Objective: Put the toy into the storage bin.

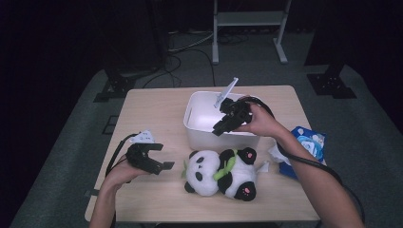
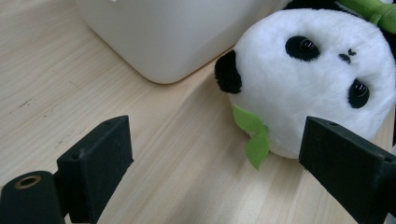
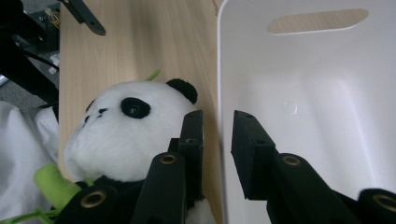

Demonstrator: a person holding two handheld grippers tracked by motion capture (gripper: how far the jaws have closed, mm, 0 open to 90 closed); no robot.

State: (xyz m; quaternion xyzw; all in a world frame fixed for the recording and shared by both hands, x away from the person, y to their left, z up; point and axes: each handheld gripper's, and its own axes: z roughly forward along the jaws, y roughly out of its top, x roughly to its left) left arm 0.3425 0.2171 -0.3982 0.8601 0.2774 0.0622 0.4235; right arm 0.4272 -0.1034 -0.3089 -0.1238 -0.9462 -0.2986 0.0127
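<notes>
A black-and-white panda plush (image 1: pixel 221 173) with green leaves lies on the wooden table (image 1: pixel 152 104), just in front of a white plastic bin (image 1: pixel 197 111). My left gripper (image 1: pixel 164 156) rests low at the panda's left with its jaws wide open and nothing between them. In the left gripper view (image 2: pixel 215 140) the panda's head (image 2: pixel 308 74) sits just ahead to the right, and the bin's corner (image 2: pixel 177 32) lies beyond. My right gripper (image 1: pixel 219 129) hovers over the bin's front wall. Its jaws (image 3: pixel 217 126) stand a narrow gap apart, one on each side of the rim (image 3: pixel 220 70), with the panda (image 3: pixel 126 135) on the outer side.
A blue packet (image 1: pixel 306 145) and crumpled white tissue (image 1: pixel 278 152) lie at the table's right edge. The bin's inside (image 3: pixel 327 116) looks bare, with a handle slot (image 3: pixel 317 21) in its far wall. Beyond the table stand a white frame (image 1: pixel 249 19) and cables on the floor.
</notes>
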